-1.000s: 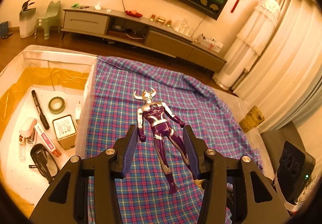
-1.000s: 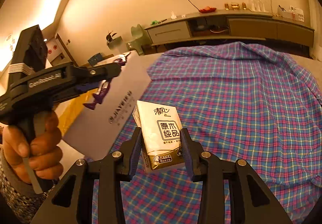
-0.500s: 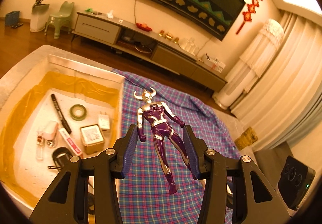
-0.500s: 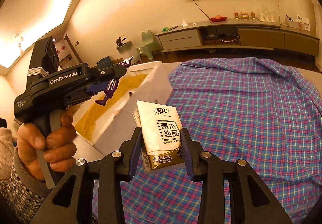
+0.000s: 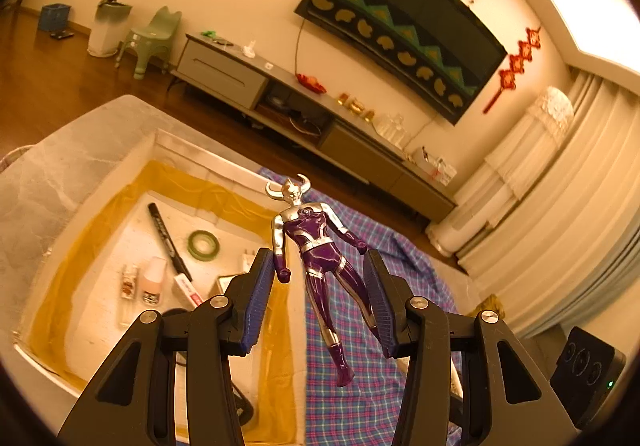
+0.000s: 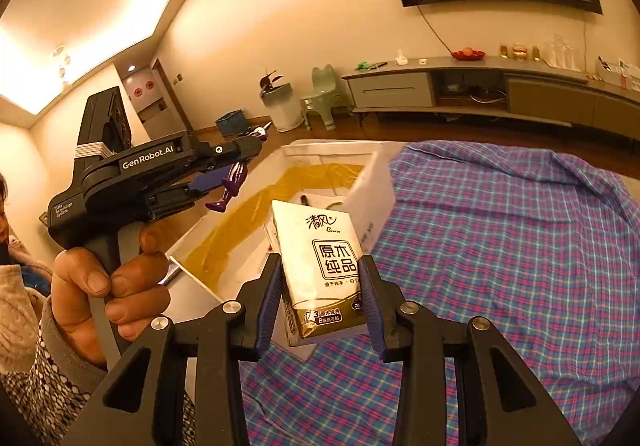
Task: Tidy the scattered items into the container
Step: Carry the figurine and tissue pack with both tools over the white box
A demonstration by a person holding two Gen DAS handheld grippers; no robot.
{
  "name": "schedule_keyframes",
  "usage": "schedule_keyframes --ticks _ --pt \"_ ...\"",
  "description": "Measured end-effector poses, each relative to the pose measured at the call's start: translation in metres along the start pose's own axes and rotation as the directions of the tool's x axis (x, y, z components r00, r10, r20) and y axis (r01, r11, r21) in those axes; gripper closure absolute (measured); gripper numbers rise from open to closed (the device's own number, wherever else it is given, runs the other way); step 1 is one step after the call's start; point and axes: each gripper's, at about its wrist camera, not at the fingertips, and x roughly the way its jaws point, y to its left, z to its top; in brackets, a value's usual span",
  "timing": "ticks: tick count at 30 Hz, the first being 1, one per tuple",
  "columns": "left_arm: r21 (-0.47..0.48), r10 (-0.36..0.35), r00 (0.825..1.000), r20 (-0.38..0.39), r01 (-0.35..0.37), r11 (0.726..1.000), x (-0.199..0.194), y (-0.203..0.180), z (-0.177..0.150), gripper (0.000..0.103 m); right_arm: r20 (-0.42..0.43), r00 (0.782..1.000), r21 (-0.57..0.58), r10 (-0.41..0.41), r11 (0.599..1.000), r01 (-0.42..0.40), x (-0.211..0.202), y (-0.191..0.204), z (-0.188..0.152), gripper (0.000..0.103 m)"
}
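My left gripper (image 5: 320, 266) is shut on a purple and silver toy figure (image 5: 320, 262), held in the air by its legs above the right wall of the white foam box (image 5: 80, 149). The box has a yellow lining and lies left of the plaid cloth (image 5: 360, 398). My right gripper (image 6: 320, 278) is shut on a cream tissue pack (image 6: 324, 266) and holds it over the cloth beside the box (image 6: 372, 181). The left gripper with the figure (image 6: 232, 181) shows at the left of the right wrist view.
Inside the box lie a black marker (image 5: 164, 238), a green tape roll (image 5: 204, 244), small bottles (image 5: 154, 282) and other small items. A black device (image 5: 584, 370) stands at the right. A TV cabinet (image 5: 304, 113) runs along the far wall.
Both grippers have risen and moved left toward the box, each keeping its item. More of the box's inside shows in both views.
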Motion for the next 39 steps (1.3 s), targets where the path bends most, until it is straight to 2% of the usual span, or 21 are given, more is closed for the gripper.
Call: schedule_keyframes --ticks 6,23,31,35,39 --pt "-0.033 0.01 0.999 0.034 -0.009 0.999 -0.014 0.02 0.008 0.055 -0.007 1.0 -0.029 0.013 0.999 -0.014 0.008 0.018 0.007 0.064" --pt "-0.075 0.094 0.994 0.056 -0.09 0.993 -0.029 0.071 0.021 0.055 -0.037 0.997 -0.089 0.067 0.994 -0.07 0.042 0.059 0.024 0.064" --pt "-0.066 0.154 0.988 0.018 -0.153 0.986 -0.018 0.088 0.019 0.055 -0.054 0.994 -0.085 0.091 0.992 -0.095 0.064 0.063 0.038 0.064" --pt "-0.022 0.21 0.978 -0.006 -0.21 0.977 -0.01 0.092 0.018 0.055 -0.076 0.992 -0.085 0.099 0.991 -0.105 0.079 0.067 0.043 0.064" --pt "0.018 0.232 0.972 -0.038 -0.232 0.973 -0.001 0.097 0.013 0.055 -0.098 0.99 -0.083 0.104 0.99 -0.112 0.096 0.071 0.05 0.064"
